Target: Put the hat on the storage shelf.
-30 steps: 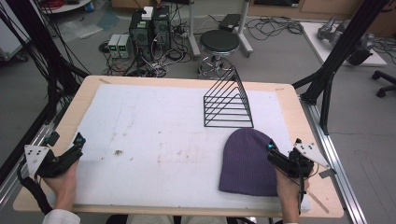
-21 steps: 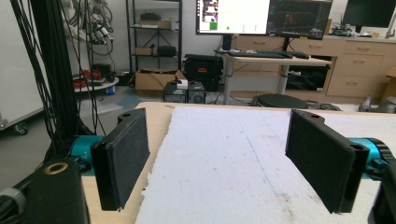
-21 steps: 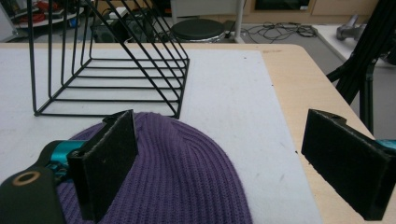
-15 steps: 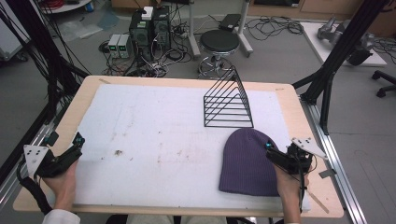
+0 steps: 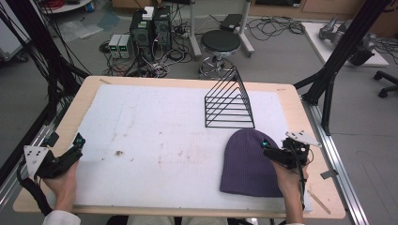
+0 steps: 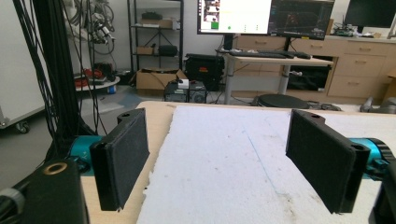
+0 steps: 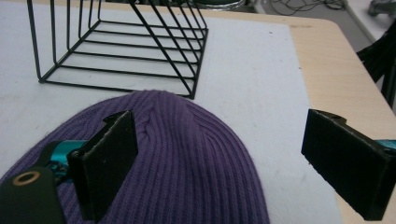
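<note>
We are only at the start of the work with the purple hat (image 5: 250,163): it is lying flat on the white mat (image 5: 159,140) at about five o'clock on the tabletop (image 5: 291,101), its crown pointing toward twelve and sitting just short of the black wire rack (image 5: 229,101), which is standing empty at about one o'clock. Nothing is gripped yet. We are holding the right tongs (image 5: 264,145) over the hat's three o'clock edge, and in the right gripper view the right tongs (image 7: 219,163) are spread wide, one jaw hanging above the ribbed knit and the other out over the bare mat, with no fabric between them. We are resting the left tongs (image 5: 79,139) far off at about eight o'clock, near the mat's edge; in the left gripper view the left tongs (image 6: 219,161) are likewise released, with nothing but white mat between the pads. As we judge it, the approach on the right side is nearly done, while the pinch on the hat and everything after it, whether lifting, folding or carrying it toward the rack, is still waiting to be done.
</note>
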A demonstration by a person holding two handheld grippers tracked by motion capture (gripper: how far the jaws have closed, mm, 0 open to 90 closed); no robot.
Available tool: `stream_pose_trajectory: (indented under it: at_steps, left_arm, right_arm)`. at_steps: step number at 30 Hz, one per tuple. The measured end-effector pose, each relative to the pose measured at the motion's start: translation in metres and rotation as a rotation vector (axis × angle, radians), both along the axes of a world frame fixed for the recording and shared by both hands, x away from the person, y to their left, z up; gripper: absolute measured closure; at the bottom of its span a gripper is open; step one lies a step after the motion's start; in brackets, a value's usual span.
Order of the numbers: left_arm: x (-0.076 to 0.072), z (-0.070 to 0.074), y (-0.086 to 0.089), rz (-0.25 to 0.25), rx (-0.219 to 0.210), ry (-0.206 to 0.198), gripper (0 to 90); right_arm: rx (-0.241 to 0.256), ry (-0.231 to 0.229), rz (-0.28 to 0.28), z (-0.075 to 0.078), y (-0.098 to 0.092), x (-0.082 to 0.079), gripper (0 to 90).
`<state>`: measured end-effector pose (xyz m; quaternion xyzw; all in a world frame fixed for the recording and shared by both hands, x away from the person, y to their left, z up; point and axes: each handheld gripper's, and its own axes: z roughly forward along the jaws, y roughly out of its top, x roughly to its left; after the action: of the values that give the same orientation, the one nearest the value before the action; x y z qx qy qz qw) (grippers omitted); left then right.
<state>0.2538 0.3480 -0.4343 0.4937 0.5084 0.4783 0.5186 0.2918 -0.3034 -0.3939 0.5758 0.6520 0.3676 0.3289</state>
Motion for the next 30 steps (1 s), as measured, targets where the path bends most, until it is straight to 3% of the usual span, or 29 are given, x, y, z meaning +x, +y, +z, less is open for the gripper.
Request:
stream_pose_trajectory:
  at_steps: [5, 9, 15, 17, 22, 30]
  left_arm:
    - [-0.001, 0.000, 0.000, 0.005, -0.002, 0.000, 21.4]
    - [-0.003, 0.001, 0.000, 0.018, 0.003, -0.007, 21.9]
    - [-0.003, 0.000, 0.000, 0.016, -0.003, -0.006, 21.8]
    - [-0.002, 0.000, 0.000, 0.013, -0.005, -0.005, 21.8]
    - [-0.002, 0.000, 0.000, 0.014, -0.007, -0.005, 21.8]
    - [-0.002, 0.000, -0.002, 0.012, -0.006, -0.002, 21.8]
  right_arm:
    - [-0.015, 0.035, 0.049, 0.001, 0.006, 0.014, 9.7]
    - [-0.004, 0.032, 0.075, 0.000, 0.005, 0.020, 9.7]
    - [-0.007, 0.087, 0.088, -0.009, 0.000, 0.033, 9.7]
    - [-0.007, 0.134, 0.096, -0.014, -0.001, 0.044, 9.7]
    - [-0.017, 0.189, 0.114, -0.023, -0.001, 0.058, 9.7]
    - [-0.015, 0.252, 0.123, -0.029, -0.002, 0.067, 9.8]
